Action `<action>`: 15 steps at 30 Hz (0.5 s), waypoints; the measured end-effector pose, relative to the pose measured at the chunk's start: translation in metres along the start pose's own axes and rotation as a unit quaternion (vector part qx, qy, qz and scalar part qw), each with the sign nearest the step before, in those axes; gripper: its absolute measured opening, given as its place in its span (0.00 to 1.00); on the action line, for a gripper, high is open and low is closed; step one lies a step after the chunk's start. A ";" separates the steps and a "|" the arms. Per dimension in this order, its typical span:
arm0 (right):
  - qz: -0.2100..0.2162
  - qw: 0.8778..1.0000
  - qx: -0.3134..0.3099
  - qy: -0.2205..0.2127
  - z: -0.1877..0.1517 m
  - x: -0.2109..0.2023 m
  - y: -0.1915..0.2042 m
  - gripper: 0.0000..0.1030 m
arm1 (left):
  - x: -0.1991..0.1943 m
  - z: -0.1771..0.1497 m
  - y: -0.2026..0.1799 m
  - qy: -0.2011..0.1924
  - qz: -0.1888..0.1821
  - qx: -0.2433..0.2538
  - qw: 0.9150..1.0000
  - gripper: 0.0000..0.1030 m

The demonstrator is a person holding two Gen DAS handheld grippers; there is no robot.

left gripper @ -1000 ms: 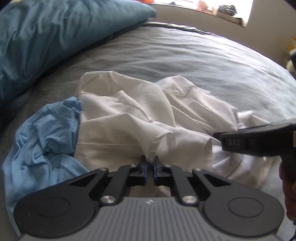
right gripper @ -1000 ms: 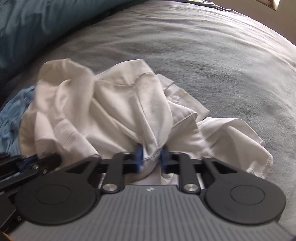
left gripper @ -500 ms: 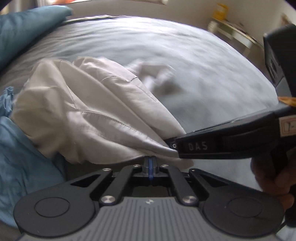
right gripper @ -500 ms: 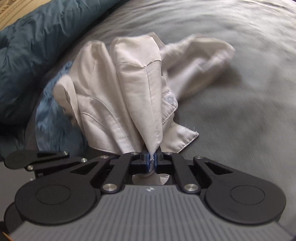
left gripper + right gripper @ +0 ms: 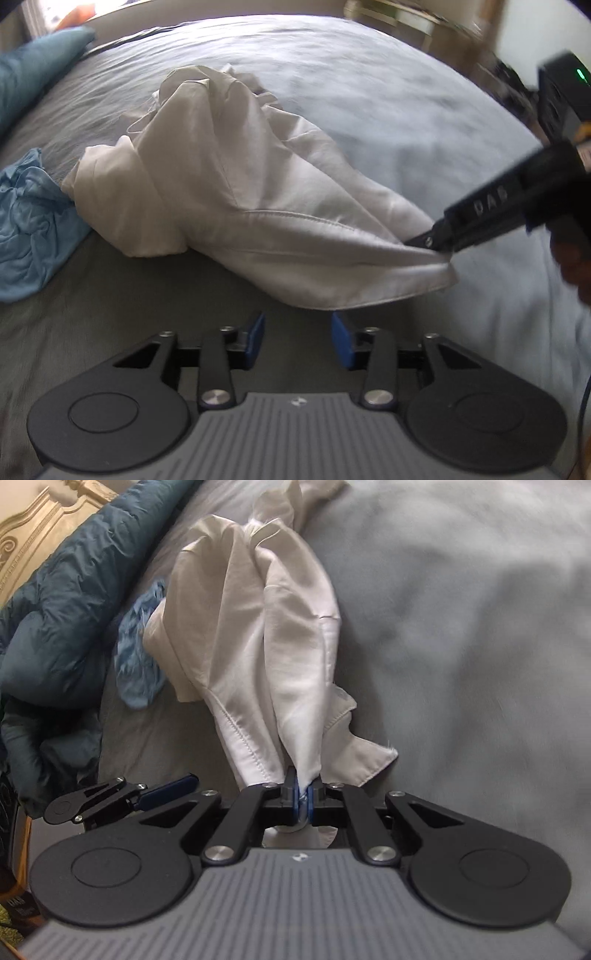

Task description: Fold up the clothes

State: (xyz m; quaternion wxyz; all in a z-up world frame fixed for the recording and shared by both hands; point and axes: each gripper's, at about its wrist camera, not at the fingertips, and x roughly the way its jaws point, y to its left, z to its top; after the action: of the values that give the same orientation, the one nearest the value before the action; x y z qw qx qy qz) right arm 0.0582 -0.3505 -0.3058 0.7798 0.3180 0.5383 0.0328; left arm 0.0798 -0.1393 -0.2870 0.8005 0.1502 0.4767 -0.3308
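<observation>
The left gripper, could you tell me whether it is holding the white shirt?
No, the left gripper is opening with nothing between its pads, and the white shirt lies beyond them.

**Left fingers parted below the white shirt**

The left gripper (image 5: 297, 338) was opening, its blue-padded fingers (image 5: 255, 338) apart over the grey bed (image 5: 369, 103) with nothing between them. Just above them lay the bunched white shirt (image 5: 229, 192), one end pinched by the right gripper (image 5: 430, 243) reaching in from the right. A crumpled light-blue garment (image 5: 29, 225) lay at the left, beside the shirt. A teal pillow (image 5: 33, 70) sat top left.
</observation>
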 end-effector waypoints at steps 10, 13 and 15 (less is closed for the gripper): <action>-0.027 0.995 0.074 0.060 -0.107 -0.062 -0.042 0.02 | -0.010 -0.070 -0.098 0.066 -0.025 0.016 0.997 0.46; -0.067 0.995 0.056 0.046 -0.116 -0.074 -0.049 0.06 | -0.009 -0.072 -0.112 0.063 -0.019 0.011 0.998 0.46; -0.095 0.994 0.045 0.026 -0.115 -0.086 -0.053 0.10 | -0.008 -0.069 -0.116 0.054 -0.011 0.020 0.998 0.47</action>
State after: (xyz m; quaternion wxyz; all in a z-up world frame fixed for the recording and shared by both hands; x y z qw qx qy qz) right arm -0.0921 -0.3736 -0.2882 0.7501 0.2991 0.5870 -0.0578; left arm -0.0467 -0.1836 -0.3063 0.7663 0.1786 0.5145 -0.3408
